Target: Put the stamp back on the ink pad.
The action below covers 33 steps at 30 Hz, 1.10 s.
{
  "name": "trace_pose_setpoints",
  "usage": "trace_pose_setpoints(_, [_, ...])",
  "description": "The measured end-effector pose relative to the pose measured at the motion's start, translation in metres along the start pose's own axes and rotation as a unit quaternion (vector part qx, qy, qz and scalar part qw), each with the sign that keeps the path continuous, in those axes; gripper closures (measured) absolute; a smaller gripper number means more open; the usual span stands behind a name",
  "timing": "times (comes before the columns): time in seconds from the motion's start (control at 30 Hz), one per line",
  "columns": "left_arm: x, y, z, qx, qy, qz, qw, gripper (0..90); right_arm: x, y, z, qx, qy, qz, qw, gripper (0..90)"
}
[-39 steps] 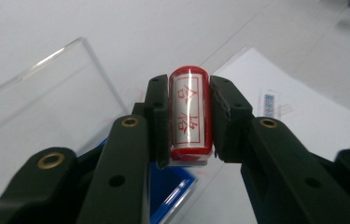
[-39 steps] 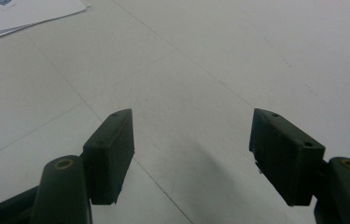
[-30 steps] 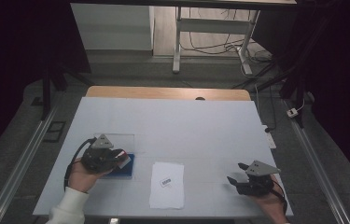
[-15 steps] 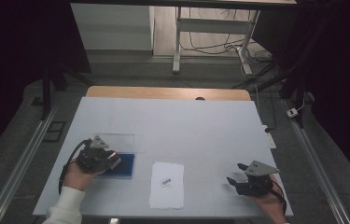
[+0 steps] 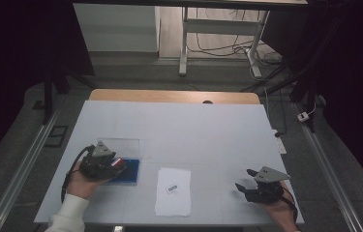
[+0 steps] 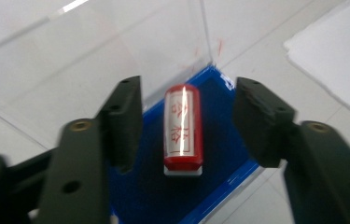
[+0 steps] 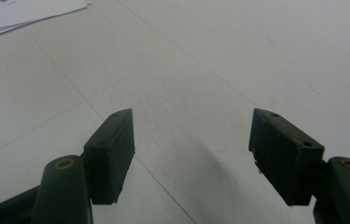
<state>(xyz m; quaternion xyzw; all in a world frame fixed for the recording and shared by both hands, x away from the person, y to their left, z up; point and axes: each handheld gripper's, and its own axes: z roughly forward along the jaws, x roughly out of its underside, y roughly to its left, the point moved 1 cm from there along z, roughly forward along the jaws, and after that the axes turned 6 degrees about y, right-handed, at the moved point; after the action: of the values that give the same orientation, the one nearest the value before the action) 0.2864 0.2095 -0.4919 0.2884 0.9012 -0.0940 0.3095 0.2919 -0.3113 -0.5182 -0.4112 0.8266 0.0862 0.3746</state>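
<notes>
Looking along our left gripper point(image 6: 186, 126), we see its jaws have just opened; the red stamp point(image 6: 183, 128) lies free between them on the blue pad point(image 6: 219, 154). Our right gripper point(image 5: 248, 180) rests apart, jaws wide, beside the paper point(image 5: 173, 191).

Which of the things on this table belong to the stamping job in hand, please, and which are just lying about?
In the job:
- red cylindrical stamp, between the left gripper's opened jaws, untouched
- blue ink pad tray with clear lid
- white paper sheet with small printed label

Lying about:
- right gripper, open over bare table
- white table
</notes>
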Motion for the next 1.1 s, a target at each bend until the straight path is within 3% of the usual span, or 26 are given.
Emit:
trace_pose_setpoints(0.23, [0.015,-0.013,-0.017,0.008,-0.042,0.007,0.9991,33.4,0.001,0.0,0.0,-0.003,-0.003,0.004,1.0,30.6])
trace_pose_setpoints(0.4, [0.029,-0.022,-0.027,0.007,-0.063,-0.001,0.998,31.0,0.001,0.001,-0.001,-0.002,-0.004,0.004,1.0,30.6])
trace_pose_setpoints(0.6, [0.044,-0.036,-0.032,0.026,-0.07,-0.004,0.9972,30.5,0.003,0.001,-0.004,-0.004,-0.011,0.005,0.9999,30.6])
trace_pose_setpoints(0.73, [0.048,-0.044,-0.028,0.025,-0.065,0.004,0.9976,30.5,0.005,0.003,-0.007,-0.013,-0.021,0.011,0.9996,30.6])
trace_pose_setpoints(1.1, [0.049,-0.043,-0.027,0.021,-0.064,0.0,0.9977,30.1,0.008,0.007,-0.01,-0.035,-0.037,0.021,0.9985,30.9])
